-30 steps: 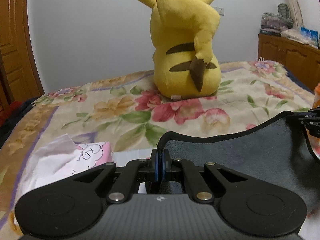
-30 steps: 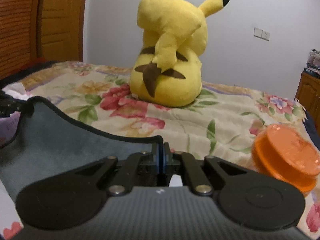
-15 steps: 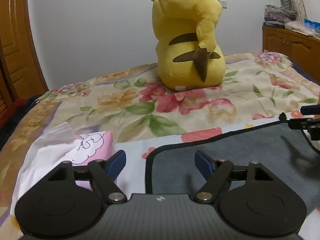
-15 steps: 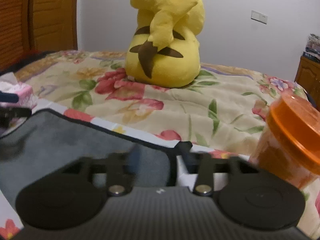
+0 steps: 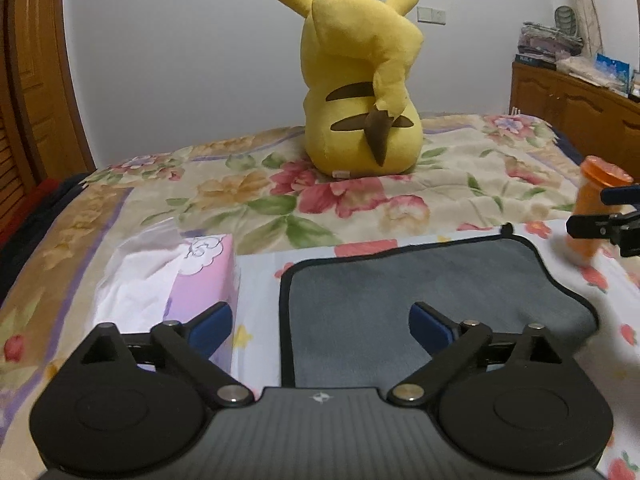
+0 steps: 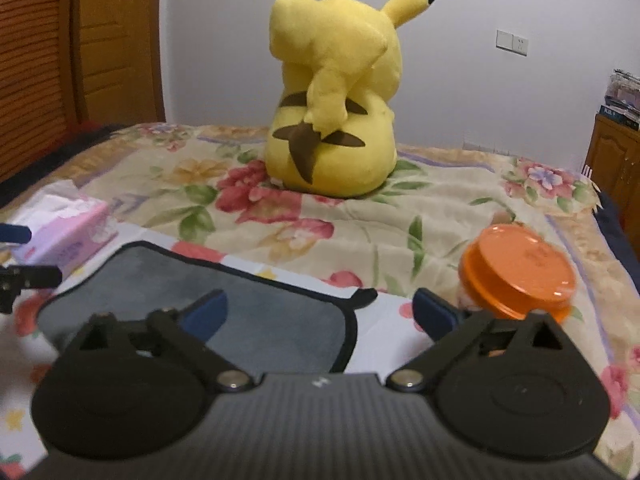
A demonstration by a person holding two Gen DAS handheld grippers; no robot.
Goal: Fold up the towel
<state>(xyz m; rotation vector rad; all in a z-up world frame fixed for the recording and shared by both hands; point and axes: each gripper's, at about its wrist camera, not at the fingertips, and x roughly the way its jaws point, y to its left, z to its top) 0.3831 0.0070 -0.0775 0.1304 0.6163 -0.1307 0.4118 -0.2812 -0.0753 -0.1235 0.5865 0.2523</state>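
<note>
Far left: pink tissue box (image 5: 200,276) with white tissue spilling out, sitting on the floral bedspread (image 5: 256,200), just beside the towel's left edge. Next, left gripper (image 5: 320,326), jaws spread wide, blue pads (image 5: 212,326) well apart and clamped on nothing. Straddling the near-left corner of the grey towel (image 5: 400,280), left pad out over the tissue box side, right pad over grey cloth; touching or hovering, cannot tell. Towel lying flat on the bed, black-trimmed, small loop poking out at its far right corner. Behind it, centre stage, yellow Pikachu plush (image 5: 360,92), back turned, upright against the wall. Moving right: right gripper (image 6: 320,314), likewise gaping, gripping nothing, left pad (image 6: 208,314) over the towel (image 6: 240,304), right pad off the towel's right edge. Just beyond that pad, orange-lidded jar (image 6: 516,276) on the bedspread (image 6: 400,216), near the towel's right corner. Far right, wooden cabinet (image 5: 580,108).
</note>
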